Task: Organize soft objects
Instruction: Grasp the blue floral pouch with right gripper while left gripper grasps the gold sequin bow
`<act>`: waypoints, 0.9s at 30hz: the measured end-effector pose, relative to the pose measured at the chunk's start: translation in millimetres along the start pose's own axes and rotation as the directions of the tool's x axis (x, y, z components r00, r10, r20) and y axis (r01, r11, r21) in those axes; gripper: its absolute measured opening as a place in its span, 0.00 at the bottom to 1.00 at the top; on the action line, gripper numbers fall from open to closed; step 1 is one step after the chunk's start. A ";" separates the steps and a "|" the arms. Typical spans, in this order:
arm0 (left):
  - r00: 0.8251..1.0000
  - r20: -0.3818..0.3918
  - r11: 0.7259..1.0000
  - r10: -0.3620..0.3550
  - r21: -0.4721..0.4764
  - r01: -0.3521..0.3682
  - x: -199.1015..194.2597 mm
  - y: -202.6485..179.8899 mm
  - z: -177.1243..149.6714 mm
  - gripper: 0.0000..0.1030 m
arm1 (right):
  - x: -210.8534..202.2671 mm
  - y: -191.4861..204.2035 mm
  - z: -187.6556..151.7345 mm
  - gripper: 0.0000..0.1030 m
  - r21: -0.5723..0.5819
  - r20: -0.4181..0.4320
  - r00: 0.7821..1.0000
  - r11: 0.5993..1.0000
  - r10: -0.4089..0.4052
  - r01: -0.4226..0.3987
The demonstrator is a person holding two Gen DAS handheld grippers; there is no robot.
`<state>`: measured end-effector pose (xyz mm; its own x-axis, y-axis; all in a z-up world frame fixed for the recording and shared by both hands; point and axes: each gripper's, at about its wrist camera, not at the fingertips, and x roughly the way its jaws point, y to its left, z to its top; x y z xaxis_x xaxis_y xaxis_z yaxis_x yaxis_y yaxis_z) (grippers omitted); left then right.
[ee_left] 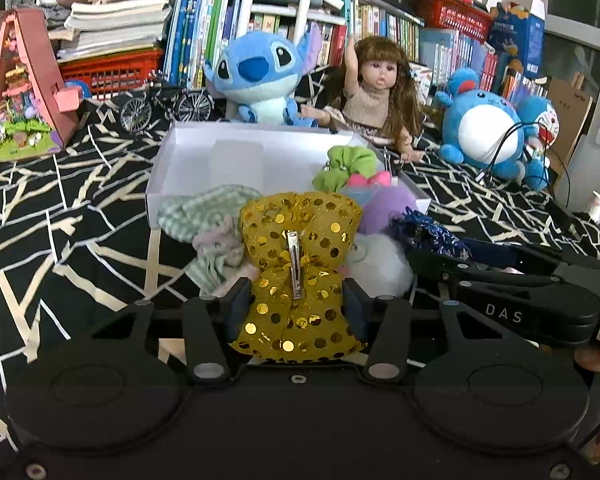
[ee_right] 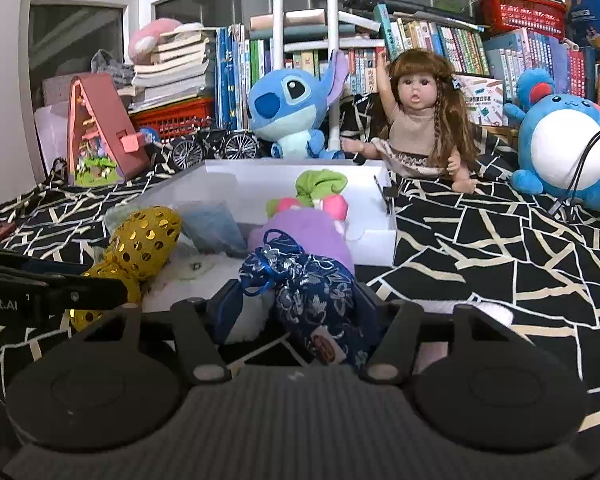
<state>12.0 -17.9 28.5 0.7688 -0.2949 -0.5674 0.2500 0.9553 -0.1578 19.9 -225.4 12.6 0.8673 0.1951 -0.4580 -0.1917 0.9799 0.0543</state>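
Two tools pinch soft things: sequinned gold bow [ee_left: 296, 276], brocade pouch [ee_right: 316, 300].

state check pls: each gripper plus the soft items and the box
left gripper: shut on gold sequin bow
right gripper: around navy pouch, grip unclear
navy pouch: drawstring tied
white box: lidless
green scrunchie: inside box

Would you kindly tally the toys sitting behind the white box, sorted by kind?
Blue plush toys: 3, namely Stitch plush, round blue plush, Doraemon plush
Dolls: 1, long-haired doll
Miniature bicycles: 1, bicycle model
Toy houses: 1, pink A-frame house
Total: 6
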 end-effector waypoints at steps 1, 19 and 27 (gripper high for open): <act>1.000 0.007 1.000 0.000 0.001 0.000 -1.9 -0.6 1.1 0.45 | -1.3 -0.3 0.9 0.60 0.003 0.005 1.000 1.000 -0.001 0.001; 0.996 0.089 0.999 0.025 -0.024 -0.023 -20.6 10.1 23.5 0.42 | -10.6 -6.9 16.1 0.30 0.050 0.041 0.998 0.998 -0.037 0.034; 0.993 0.104 0.999 0.046 -0.031 -0.043 -24.0 16.9 29.4 0.42 | -5.2 -8.2 12.8 0.31 0.046 0.015 0.999 0.998 -0.048 0.047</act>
<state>15.0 4.7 63.2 0.8366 -0.2513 -0.4867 0.1986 0.9672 -0.1581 22.9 -234.0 25.8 0.8822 0.1484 -0.4469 -0.1294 0.9889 0.0730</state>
